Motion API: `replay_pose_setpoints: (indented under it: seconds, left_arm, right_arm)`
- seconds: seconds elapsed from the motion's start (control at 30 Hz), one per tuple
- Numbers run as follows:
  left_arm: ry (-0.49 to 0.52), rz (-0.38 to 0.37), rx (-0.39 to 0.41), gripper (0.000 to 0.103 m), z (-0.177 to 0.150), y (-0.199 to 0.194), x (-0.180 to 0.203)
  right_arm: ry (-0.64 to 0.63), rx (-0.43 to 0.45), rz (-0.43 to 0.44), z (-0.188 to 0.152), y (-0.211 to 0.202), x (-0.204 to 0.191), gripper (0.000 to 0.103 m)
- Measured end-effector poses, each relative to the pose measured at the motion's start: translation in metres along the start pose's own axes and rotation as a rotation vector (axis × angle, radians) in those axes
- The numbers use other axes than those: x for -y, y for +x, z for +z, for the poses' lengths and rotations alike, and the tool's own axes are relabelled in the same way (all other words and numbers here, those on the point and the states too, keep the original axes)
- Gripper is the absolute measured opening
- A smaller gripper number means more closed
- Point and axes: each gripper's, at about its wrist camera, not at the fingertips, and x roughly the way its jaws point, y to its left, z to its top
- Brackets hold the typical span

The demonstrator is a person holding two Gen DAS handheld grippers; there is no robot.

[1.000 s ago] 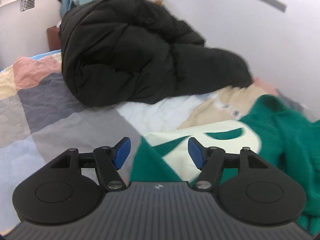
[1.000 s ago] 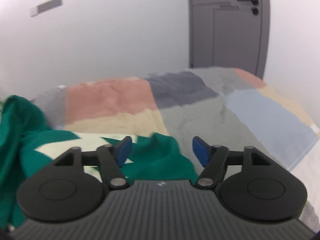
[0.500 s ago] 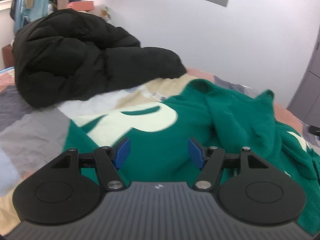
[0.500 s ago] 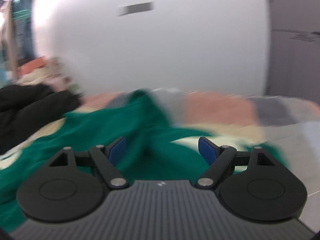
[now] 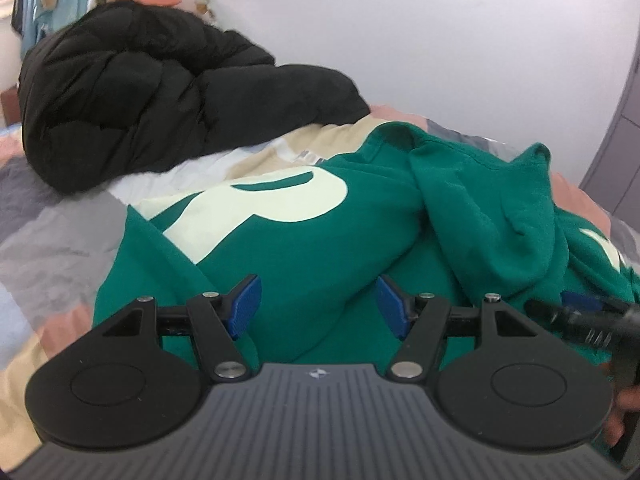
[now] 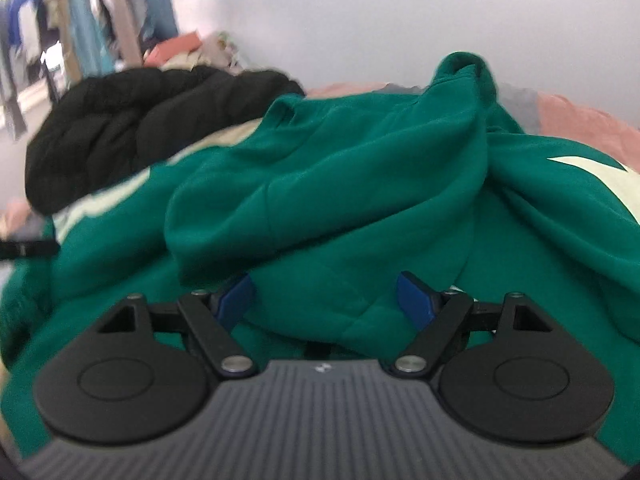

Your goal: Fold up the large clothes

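Swinging in toward the green hoodie [image 5: 328, 240] is what both views show compared with a second ago: the left camera then looked mostly at the black puffer jacket [image 5: 160, 92] and a corner of green, and the right camera faced the door and open quilt. Now the hoodie fills the lower half of each view.

The hoodie lies crumpled on the patchwork bed [image 5: 52, 240], just in front of the jacket, which is heaped at the far side against the wall. Its pale lettering faces up on the part nearest the jacket; a loose fold, probably the hood or a sleeve [image 6: 320, 184], is bunched over the middle of the hoodie.

The left hand-held gripper [image 5: 318, 304] hangs over the hoodie's near edge with its jaws apart, at the same width as before and with nothing pinched. The right hand-held gripper [image 6: 326, 300] has just been opening its jaws; they stand wide, with the bunched fold lying ahead of and between the blue pads [image 6: 414, 300], which do not press on it.

My reading is that the approach is finished and no fold has begun. Both tools look set to take hold of fabric, most likely to spread the hoodie flat first.
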Motion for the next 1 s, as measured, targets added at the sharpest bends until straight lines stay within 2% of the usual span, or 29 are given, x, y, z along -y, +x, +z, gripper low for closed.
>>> replay_pose_setpoints:
  seconds: [0.1,0.33,0.5,0.57,0.67,0.7,0.73,0.77,0.87,0.93,1.0]
  left_arm:
    - [-0.035,-0.018,-0.01,0.069,0.002,0.005,-0.004]
    - [-0.013,0.005,-0.007,0.069,0.002,0.011,0.001]
    - [-0.038,0.016,-0.021,0.069,0.005,0.022,-0.002]
    - [-0.056,0.001,-0.029,0.069,0.006,0.026,-0.006]
    - [-0.072,-0.02,-0.037,0.069,0.006,0.03,-0.011]
    - [-0.076,-0.025,-0.038,0.069,0.006,0.032,-0.012]
    - [-0.075,-0.022,-0.037,0.069,0.006,0.034,-0.012]
    - [-0.068,-0.008,-0.016,0.069,0.007,0.034,-0.012]
    - [-0.122,-0.014,0.073,0.069,0.012,0.025,-0.022]
    - [-0.175,-0.033,0.108,0.069,0.017,0.025,-0.033]
    - [-0.174,-0.014,0.131,0.069,0.022,0.03,-0.037]
  right_arm:
    - [-0.058,0.003,-0.01,-0.003,0.007,-0.007,0.088]
    - [-0.121,0.011,-0.065,-0.01,0.015,-0.018,0.089]
    - [-0.132,-0.008,-0.064,0.003,0.034,-0.013,0.087]
    - [-0.103,-0.013,-0.066,0.015,0.039,-0.009,0.081]
    - [-0.114,-0.032,-0.09,0.034,0.051,-0.006,0.064]
    - [-0.129,-0.043,-0.096,0.041,0.055,-0.007,0.052]
    - [-0.151,-0.059,-0.108,0.05,0.059,-0.008,0.028]
    - [-0.175,-0.073,-0.14,0.061,0.063,-0.01,0.021]
    - [-0.163,-0.055,-0.182,0.105,0.071,-0.006,0.017]
    - [-0.153,-0.013,-0.216,0.142,0.077,-0.003,0.016]
    - [-0.156,0.029,-0.262,0.18,0.087,0.0,0.016]
